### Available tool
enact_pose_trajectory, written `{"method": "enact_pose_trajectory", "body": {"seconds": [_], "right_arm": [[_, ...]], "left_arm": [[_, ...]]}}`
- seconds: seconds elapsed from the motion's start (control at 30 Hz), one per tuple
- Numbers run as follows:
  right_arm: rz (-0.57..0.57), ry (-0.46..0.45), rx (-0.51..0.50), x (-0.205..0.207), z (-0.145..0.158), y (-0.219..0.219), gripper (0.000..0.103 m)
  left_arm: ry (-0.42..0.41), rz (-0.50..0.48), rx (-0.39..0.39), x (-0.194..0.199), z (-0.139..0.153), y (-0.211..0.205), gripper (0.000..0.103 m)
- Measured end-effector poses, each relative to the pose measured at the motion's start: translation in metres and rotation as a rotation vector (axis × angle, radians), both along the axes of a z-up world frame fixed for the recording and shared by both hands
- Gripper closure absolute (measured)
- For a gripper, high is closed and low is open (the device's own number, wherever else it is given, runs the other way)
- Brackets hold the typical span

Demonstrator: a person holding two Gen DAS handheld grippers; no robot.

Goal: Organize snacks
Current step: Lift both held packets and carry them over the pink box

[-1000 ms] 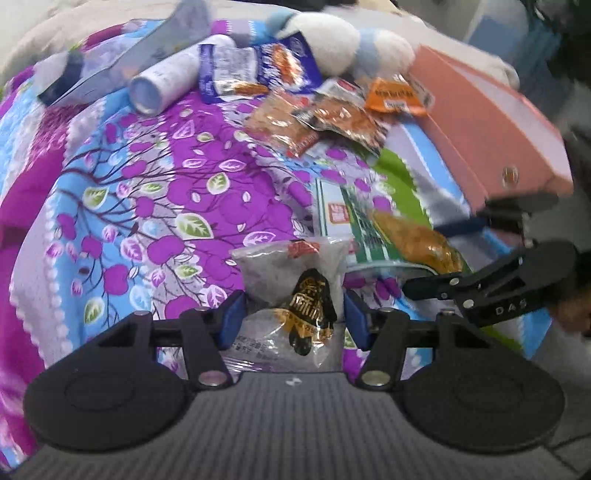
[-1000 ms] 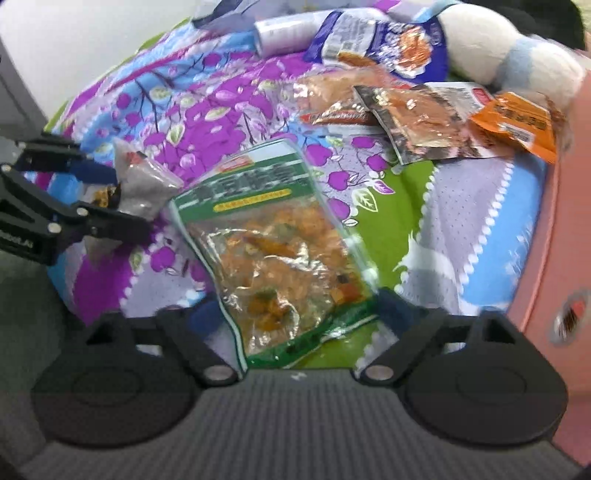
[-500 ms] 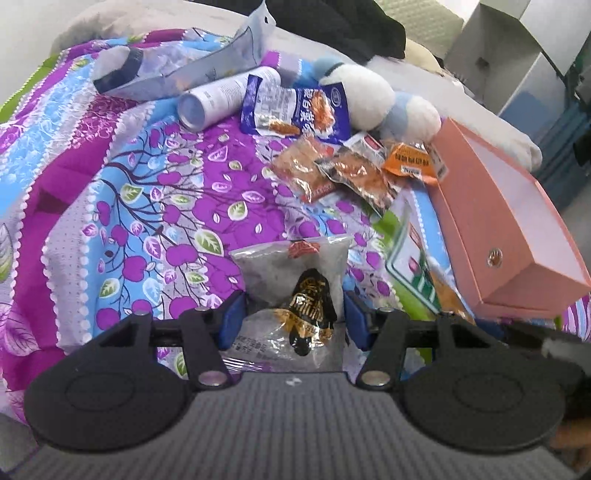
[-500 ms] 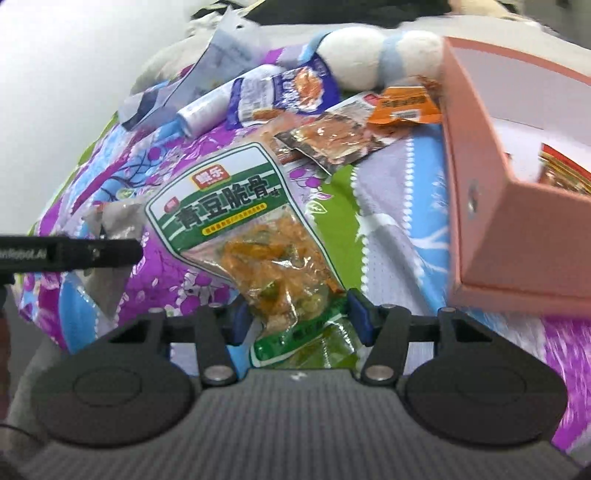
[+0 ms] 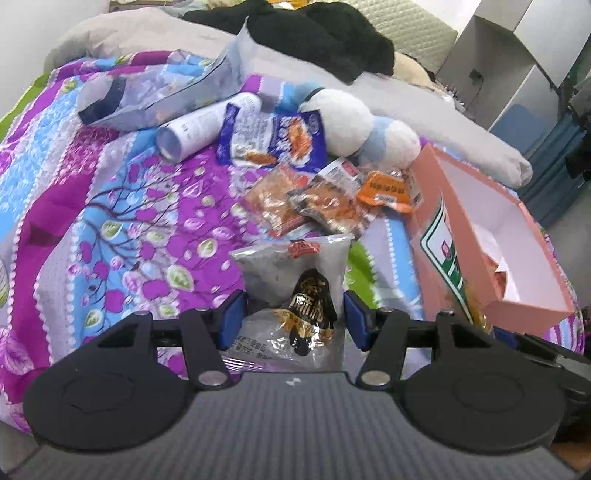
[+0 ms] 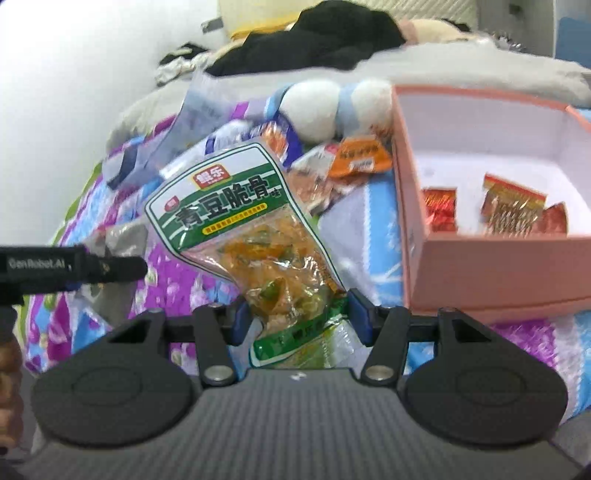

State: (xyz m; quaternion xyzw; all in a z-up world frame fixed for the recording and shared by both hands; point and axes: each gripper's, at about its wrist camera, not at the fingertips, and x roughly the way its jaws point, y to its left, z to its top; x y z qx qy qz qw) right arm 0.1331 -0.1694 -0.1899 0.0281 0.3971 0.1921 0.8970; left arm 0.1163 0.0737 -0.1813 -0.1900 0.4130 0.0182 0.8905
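My left gripper (image 5: 293,321) is shut on a clear grey snack bag (image 5: 295,269) with a black and gold label, held just above the flowered blanket (image 5: 129,221). The green snack bag (image 6: 236,206) with orange pieces stands upright in my right gripper (image 6: 299,317), whose blue pads press its lower part. It hangs to the left of the open pink box (image 6: 480,266); the left wrist view shows the green bag (image 5: 443,254) against the box's wall (image 5: 428,206). Several red and gold packets (image 6: 513,206) lie inside the box. A finger of the left gripper (image 6: 110,267) shows at the left.
A pile of small orange snack packets (image 5: 325,199), a blue snack bag (image 5: 273,136) and a white tube (image 5: 199,129) lie further back on the blanket. A white and blue plush toy (image 5: 354,125) sits behind them. Black clothing (image 5: 332,33) covers the pillow area.
The right gripper closed on the green bag and raised it off the blanket toward the pink box. The left gripper rose with its grey bag still held.
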Motion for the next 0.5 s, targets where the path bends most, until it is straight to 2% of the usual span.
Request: {"method": "enact_pose_trajectory", "body": {"seconds": [0.5], "right_arm": [[-0.073,-0.192,0.027,0.025,0.083,-0.031,0.046]], "left_arm": [[-0.156,-0.105,0.007,0.058,0.087,-0.049,0.040]]}}
